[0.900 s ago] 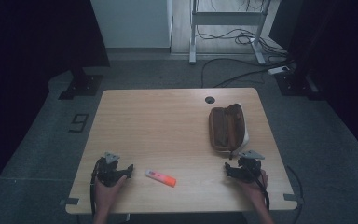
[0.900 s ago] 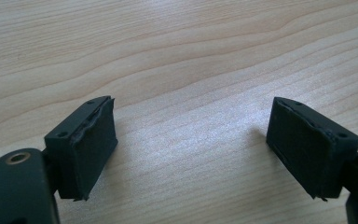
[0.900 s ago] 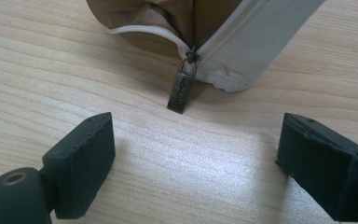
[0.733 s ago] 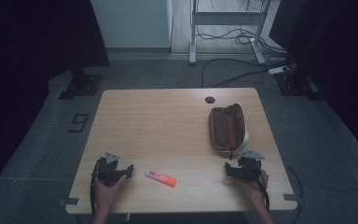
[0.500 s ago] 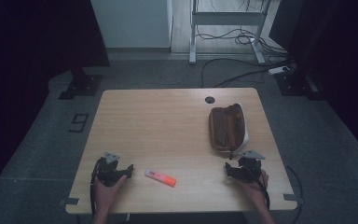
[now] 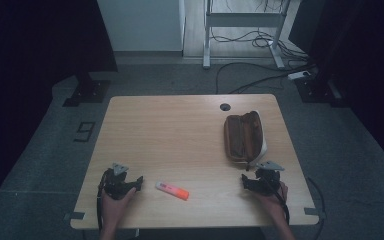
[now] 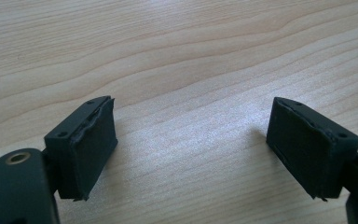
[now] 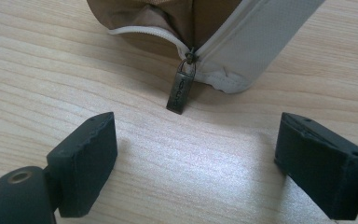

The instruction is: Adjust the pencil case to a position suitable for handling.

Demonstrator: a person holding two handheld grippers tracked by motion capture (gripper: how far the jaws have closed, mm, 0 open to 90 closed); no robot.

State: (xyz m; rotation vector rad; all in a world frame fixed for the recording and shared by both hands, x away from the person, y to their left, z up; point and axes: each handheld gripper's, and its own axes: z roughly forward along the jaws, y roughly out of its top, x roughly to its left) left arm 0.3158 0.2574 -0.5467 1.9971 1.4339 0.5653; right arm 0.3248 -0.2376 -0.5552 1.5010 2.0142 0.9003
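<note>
Resting both hands at the near edge, you keep the left gripper [image 6: 139, 181] and right gripper [image 6: 243, 181] spread wide and empty, unmoved, so the brown fabric pencil case [image 6: 241, 136] far of your right hand and the orange highlighter pen [image 6: 172, 190] between them lie untouched.

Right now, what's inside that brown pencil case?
The brown pencil case lies unzipped, its zipper pull hanging at the near end. Inside, just brown lining shows; any contents deeper in are hidden by its walls.

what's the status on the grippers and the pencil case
Left gripper open, empty. Right gripper open, facing pencil case zip pull. Highlighter lies between hands.
</note>
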